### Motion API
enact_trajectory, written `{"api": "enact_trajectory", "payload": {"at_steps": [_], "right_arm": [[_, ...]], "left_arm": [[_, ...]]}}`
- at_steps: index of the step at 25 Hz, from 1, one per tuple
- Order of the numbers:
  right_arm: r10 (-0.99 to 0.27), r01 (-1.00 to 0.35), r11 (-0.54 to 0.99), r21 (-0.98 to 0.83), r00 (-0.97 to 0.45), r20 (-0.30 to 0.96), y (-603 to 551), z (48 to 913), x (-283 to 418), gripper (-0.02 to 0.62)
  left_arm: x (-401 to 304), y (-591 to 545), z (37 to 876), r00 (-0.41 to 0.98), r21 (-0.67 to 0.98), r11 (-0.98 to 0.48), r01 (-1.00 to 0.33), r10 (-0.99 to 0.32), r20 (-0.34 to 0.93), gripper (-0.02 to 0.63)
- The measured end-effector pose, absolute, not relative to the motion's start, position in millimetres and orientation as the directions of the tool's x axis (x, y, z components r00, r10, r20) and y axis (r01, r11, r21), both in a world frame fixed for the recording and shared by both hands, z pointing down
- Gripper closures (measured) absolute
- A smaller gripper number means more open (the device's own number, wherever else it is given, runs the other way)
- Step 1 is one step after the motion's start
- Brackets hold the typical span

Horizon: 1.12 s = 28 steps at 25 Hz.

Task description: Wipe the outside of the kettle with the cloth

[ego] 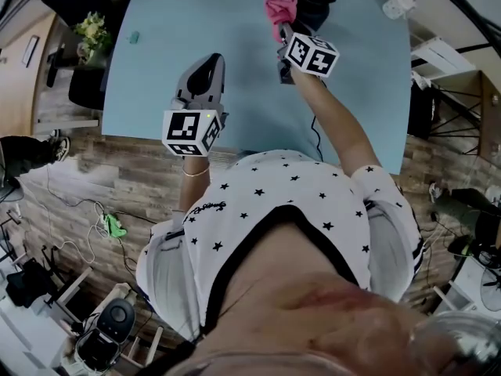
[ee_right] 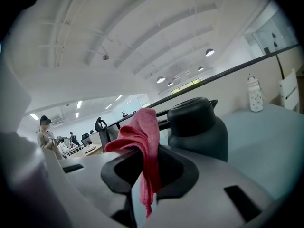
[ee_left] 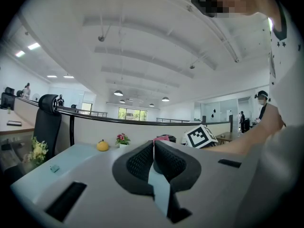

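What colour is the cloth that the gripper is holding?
The cloth is pinkish red, shown best in the right gripper view.

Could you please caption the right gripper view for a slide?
Right gripper shut on the pink cloth, close to the dark kettle.

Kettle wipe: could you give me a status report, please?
Right gripper shut on pink cloth, beside black kettle. Left gripper shut, empty. Nothing in the way.

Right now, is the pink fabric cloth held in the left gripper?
No, the pink fabric cloth hangs clamped in the right gripper; the left gripper is shut on nothing.
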State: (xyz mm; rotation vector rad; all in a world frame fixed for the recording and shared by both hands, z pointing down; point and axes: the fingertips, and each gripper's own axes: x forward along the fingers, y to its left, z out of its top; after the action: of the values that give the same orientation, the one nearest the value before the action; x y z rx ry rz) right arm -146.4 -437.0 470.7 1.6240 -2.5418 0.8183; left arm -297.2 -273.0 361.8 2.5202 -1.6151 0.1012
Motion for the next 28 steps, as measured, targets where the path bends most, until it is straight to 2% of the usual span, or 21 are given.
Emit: {"api": "enact_trajectory", "payload": {"at_steps": [9,28], "right_arm": [[-0.841,-0.838,0.202,-0.508,-0.414,0.349,-448,492,-123,0.528],[-0.845,-0.787,0.18,-0.59,-0.431,0.316,-439,488,-72,0.528]], "left_arm": [[-297,-264,362,0.366,0.089,-0.356,-0.93,-0.92,0.141,0.572],[-242,-281,359,0.443,0.057,-0.44,-0.896,-0.882,0.16,0.572]]}}
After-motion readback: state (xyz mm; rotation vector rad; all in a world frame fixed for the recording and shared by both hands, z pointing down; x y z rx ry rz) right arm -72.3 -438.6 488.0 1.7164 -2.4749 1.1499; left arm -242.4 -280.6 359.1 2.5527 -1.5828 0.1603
